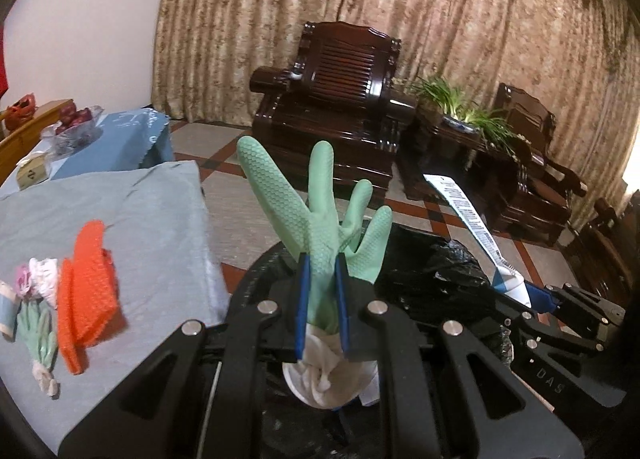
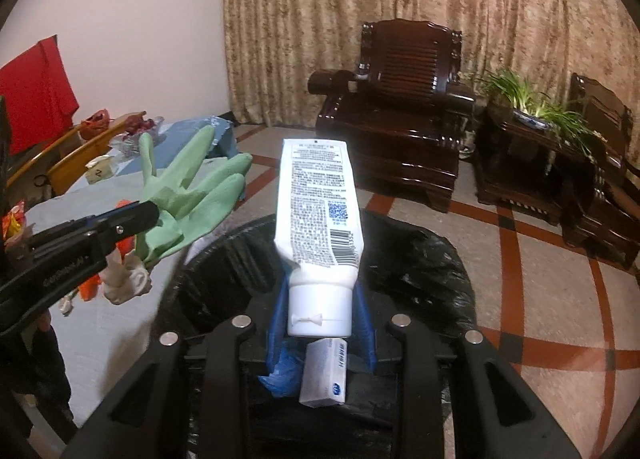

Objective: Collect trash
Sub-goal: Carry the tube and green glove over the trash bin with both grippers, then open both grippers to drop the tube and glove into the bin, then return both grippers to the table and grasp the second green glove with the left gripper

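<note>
Bin point(image 2: 420, 259) below, glove point(image 1: 320, 219) in left gripper point(image 1: 322, 299), tube point(image 2: 320, 219) in right gripper point(image 2: 322, 319)

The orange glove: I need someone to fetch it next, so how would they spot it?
Look at the table under the pale grey cloth, left of the black-lined trash bin. The orange glove lies flat there beside a crumpled green glove. It is the only bright orange thing on that cloth.

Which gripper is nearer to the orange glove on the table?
Left. The left gripper, holding the green glove, is beside the table with the orange glove. The right gripper is farther away, over the bin.
</note>
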The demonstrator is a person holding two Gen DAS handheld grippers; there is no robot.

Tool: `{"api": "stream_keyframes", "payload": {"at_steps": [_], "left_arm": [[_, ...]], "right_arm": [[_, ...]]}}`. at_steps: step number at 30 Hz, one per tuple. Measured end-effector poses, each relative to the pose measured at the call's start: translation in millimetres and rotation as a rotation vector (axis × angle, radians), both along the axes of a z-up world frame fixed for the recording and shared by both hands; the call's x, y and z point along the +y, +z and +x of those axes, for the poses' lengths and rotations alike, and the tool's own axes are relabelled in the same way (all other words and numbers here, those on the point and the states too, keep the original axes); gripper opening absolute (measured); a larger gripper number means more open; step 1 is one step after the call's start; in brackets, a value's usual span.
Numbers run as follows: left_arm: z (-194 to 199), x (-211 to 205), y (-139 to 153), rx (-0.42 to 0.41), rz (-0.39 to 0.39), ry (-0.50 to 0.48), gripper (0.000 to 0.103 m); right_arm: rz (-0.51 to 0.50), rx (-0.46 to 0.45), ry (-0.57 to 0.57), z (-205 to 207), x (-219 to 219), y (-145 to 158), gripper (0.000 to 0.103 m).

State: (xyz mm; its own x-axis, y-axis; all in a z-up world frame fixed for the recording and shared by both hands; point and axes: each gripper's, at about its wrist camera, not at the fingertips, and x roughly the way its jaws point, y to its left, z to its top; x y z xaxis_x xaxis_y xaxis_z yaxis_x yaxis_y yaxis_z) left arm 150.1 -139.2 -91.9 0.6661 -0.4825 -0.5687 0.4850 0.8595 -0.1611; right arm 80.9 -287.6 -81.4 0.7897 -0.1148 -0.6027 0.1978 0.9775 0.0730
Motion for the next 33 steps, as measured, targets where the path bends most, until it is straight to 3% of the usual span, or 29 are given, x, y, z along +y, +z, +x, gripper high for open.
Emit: {"api": "stream_keyframes", "payload": {"at_steps": [7, 10, 12, 14, 16, 18, 20, 23, 33], "left_arm": [[7, -24, -9, 0.021, 0.01, -0.049, 0.012], [10, -30, -12, 0.038, 0.0, -0.076, 0.02], [10, -31, -13, 0.039, -0.003, -0.086, 0.038], [9, -29, -12, 0.036, -0.007, -0.083, 0.046], [10, -24, -12, 0.037, -0.006, -0.077, 0.054], [10, -18, -10, 0.027, -0.002, -0.061, 0.067], [9, -10, -7, 0.011, 0.009, -0.042, 0.076], [5, 6, -1, -0.027, 0.03, 0.009, 0.089], [-3, 77, 13, -0.059, 0.05, 0.15, 0.091]], "right_arm": [[0.005, 0.031, -0.045, -3, -19, -13, 0.031], [0.001, 0.049, -0.051, -3, -21, -18, 0.031], [-0.003, 0.068, -0.065, -3, -21, -21, 0.033], [-0.003, 0.074, -0.074, -4, -23, -23, 0.047], [-0.009, 0.067, -0.081, -6, -24, -23, 0.052], [-0.013, 0.061, -0.085, -7, -25, -22, 0.064], [-0.014, 0.051, -0.085, -8, -22, -20, 0.086], [-0.016, 0.027, -0.067, -8, -12, -16, 0.097], [0.008, -0.011, 0.046, 10, 33, -4, 0.097]]}}
